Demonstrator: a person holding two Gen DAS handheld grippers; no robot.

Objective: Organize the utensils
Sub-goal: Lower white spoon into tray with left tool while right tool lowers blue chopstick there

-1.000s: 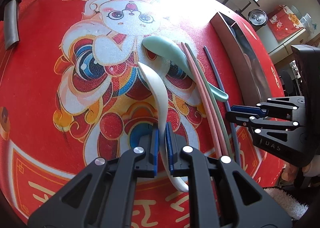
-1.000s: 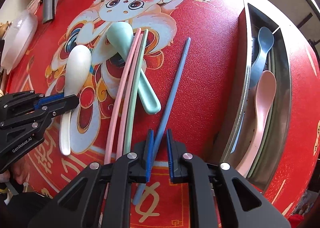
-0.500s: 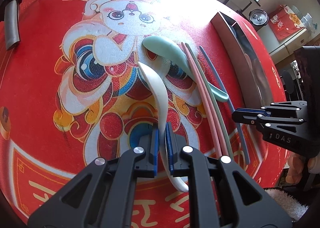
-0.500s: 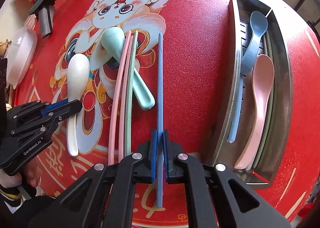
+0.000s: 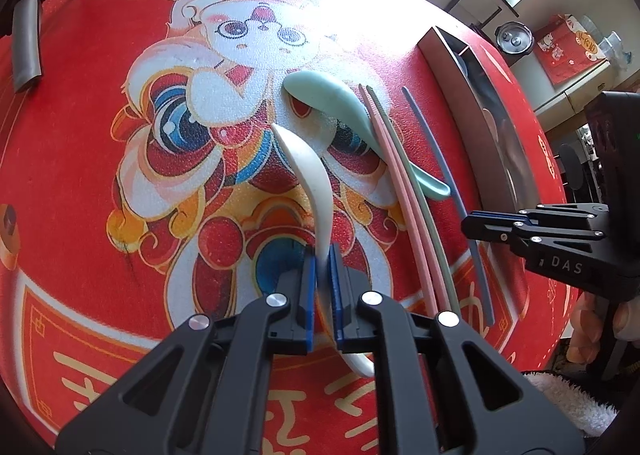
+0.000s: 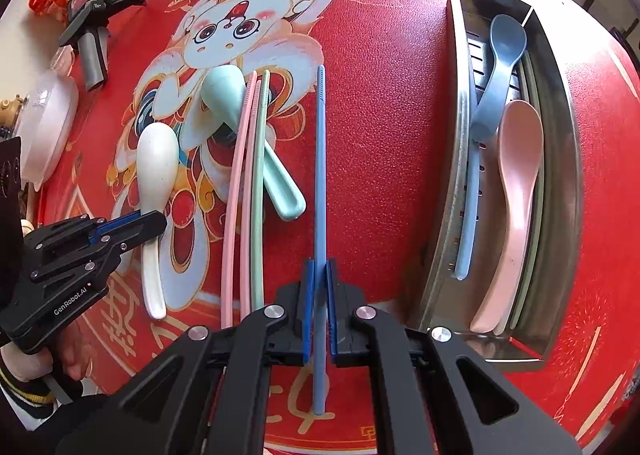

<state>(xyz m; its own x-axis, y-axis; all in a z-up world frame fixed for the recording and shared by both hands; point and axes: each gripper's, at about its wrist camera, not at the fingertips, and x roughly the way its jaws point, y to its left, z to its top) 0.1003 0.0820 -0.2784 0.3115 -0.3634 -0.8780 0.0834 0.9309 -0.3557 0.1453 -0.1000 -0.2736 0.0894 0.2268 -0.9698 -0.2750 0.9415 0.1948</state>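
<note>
Right claw (image 6: 319, 275) clamped on blue chopstick (image 6: 319, 159), mid-table, pointing toward far edge. Left claw (image 5: 321, 261) clamped on white spoon (image 5: 310, 171) handle, near table's left side.

Done, by look of it: metal tray (image 6: 560, 127) along right edge already holds blue spoon (image 6: 502, 55), pink spoon (image 6: 516, 175), another blue chopstick (image 6: 468, 211).

Left: mint spoon (image 6: 240, 123), pink chopsticks (image 6: 240, 175), green chopstick (image 6: 259, 183), plus both held pieces.

Room: open red mat between blue chopstick and tray; tray wall stands raised, needs clearing. Pink and green chopsticks crowd mint spoon, touching.

Red table mat (image 6: 380, 143), utensils (image 6: 256, 175), tray (image 6: 568, 159)
</note>
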